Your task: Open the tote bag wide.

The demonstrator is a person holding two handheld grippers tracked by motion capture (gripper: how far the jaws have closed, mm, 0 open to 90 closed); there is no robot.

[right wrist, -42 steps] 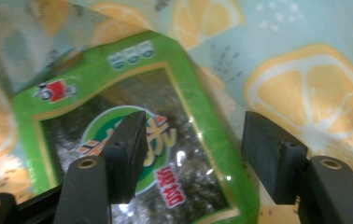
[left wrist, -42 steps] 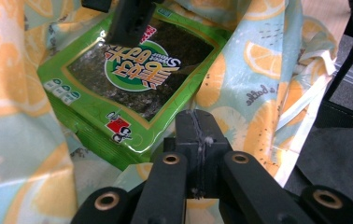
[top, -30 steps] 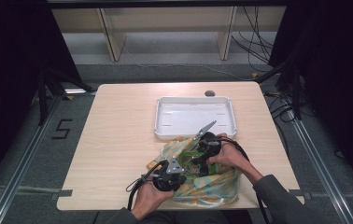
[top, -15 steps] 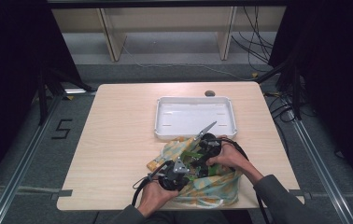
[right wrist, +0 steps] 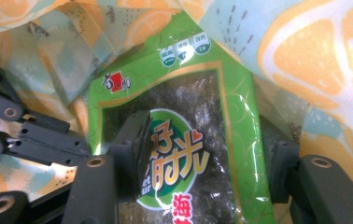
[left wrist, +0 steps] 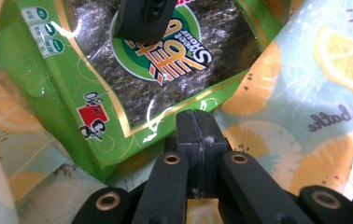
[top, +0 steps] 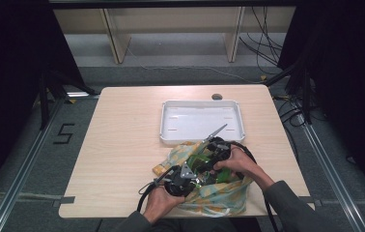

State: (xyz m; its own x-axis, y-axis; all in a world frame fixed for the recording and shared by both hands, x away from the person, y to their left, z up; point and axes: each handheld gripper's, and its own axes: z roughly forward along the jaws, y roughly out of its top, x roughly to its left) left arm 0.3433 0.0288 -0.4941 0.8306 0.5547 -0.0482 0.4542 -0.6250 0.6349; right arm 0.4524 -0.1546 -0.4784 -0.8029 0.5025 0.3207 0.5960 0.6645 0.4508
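A green seaweed snack packet [left wrist: 118, 79] [right wrist: 184, 154] [top: 201, 162] lies inside a cloth bag printed with orange slices [top: 219, 198] [left wrist: 296, 93] [right wrist: 305, 60] at the table's front. My right gripper [right wrist: 207, 154] [top: 208, 157] reaches into the bag, one jaw on the packet's face and the other behind its edge, holding it. My left gripper [left wrist: 195, 128] [top: 190, 175] is shut, pinching the bag's fabric right at the packet's lower edge. The right gripper's finger [left wrist: 142, 18] presses on the packet's logo.
A white tray [top: 200, 121] stands just behind the bag, at the middle right of the wooden table [top: 122, 154]. A small dark hole [top: 217, 96] sits near the table's far edge. Bare tabletop stretches to the left. Shelving and cables lie beyond the table.
My left gripper has shifted slightly rightward, closer into the bag. The right gripper and the packet have barely moved.
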